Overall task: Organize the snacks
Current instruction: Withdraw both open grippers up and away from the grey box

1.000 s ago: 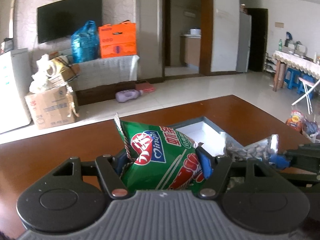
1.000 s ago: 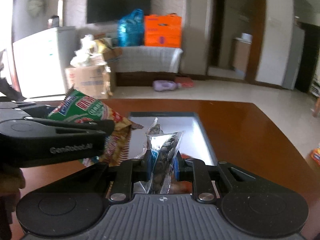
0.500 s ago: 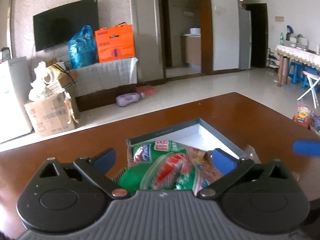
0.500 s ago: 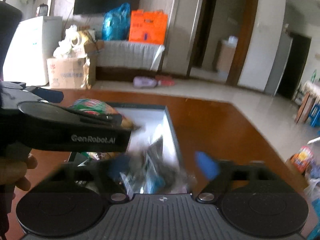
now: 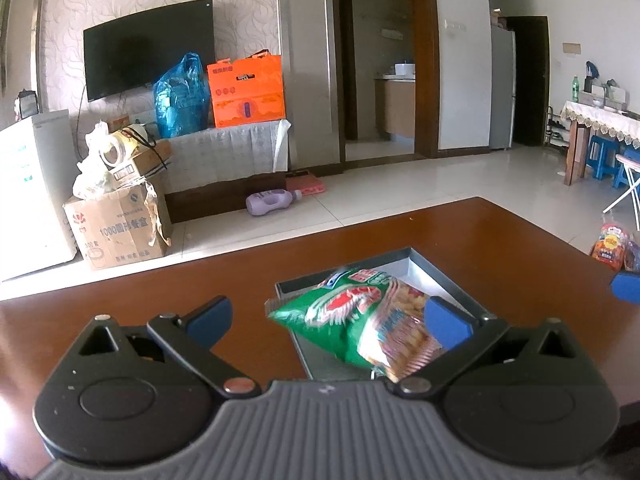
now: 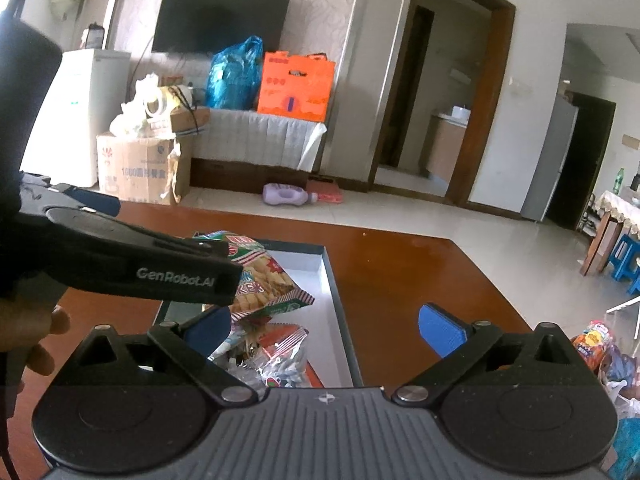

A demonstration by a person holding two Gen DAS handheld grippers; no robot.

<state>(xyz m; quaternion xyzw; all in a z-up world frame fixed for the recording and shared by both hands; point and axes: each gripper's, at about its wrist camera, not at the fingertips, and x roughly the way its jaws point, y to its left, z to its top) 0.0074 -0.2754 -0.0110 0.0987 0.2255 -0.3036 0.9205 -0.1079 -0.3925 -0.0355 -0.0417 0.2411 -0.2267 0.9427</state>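
Hovering over the tray (image 5: pixel 452 280) on the worktop (image 5: pixel 200 280), both grippers empty. Left gripper (image 5: pixel 326 316) spread wide; green bag (image 5: pixel 352 312) lies loose just ahead between its fingers, no pad contact, long axis running across the gripper, half over the tray's near wall. Right gripper (image 6: pixel 324 326) jaws opening, nothing clamped; small packets (image 6: pixel 276 354) sit in the tray below-left of it. Left is nearer the green bag for any nudge inward.

Sunlit tiled floor (image 5: pixel 384 184), wall-mounted television (image 5: pixel 148 50), brown wooden table (image 5: pixel 500 240).
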